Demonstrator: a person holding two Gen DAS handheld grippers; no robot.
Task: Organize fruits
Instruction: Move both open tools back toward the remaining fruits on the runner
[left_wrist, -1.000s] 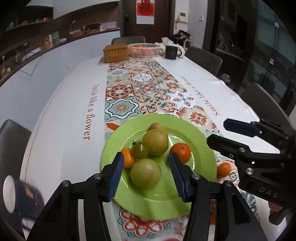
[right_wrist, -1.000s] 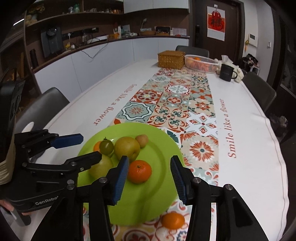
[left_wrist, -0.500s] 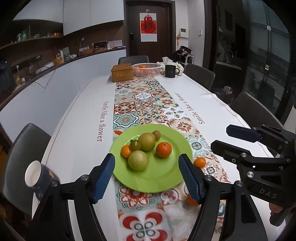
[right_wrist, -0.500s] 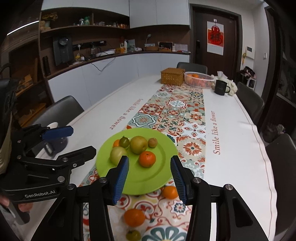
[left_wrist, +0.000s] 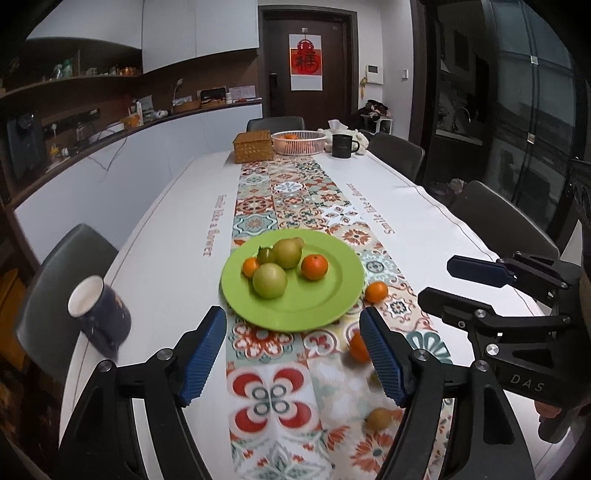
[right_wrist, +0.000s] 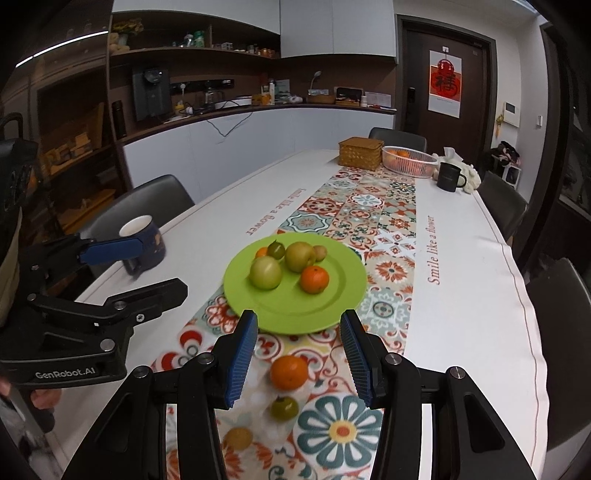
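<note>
A green plate (left_wrist: 332, 295) on the patterned runner holds a green apple (left_wrist: 269, 280), a pear (left_wrist: 287, 253), a tangerine (left_wrist: 314, 267) and smaller fruit. Loose on the runner nearer me lie a tangerine (left_wrist: 376, 291), an orange (right_wrist: 289, 372), a green tomato (right_wrist: 284, 407) and a yellowish fruit (right_wrist: 238, 437). My left gripper (left_wrist: 291, 321) hangs short of the plate, its jaws opening with nothing between them. My right gripper (right_wrist: 299, 321) stands open above the loose orange without touching it.
A dark blue mug (left_wrist: 99, 314) sits near the table's left edge. At the far end stand a wicker box (left_wrist: 253, 147), a white basket (left_wrist: 299, 142) with oranges and a black mug (left_wrist: 342, 145). Chairs line both long sides of the white table.
Both grippers have drawn back from the plate and risen, so the plate looks smaller and loose fruit on the runner has come into view. The left jaws have spread wider.
</note>
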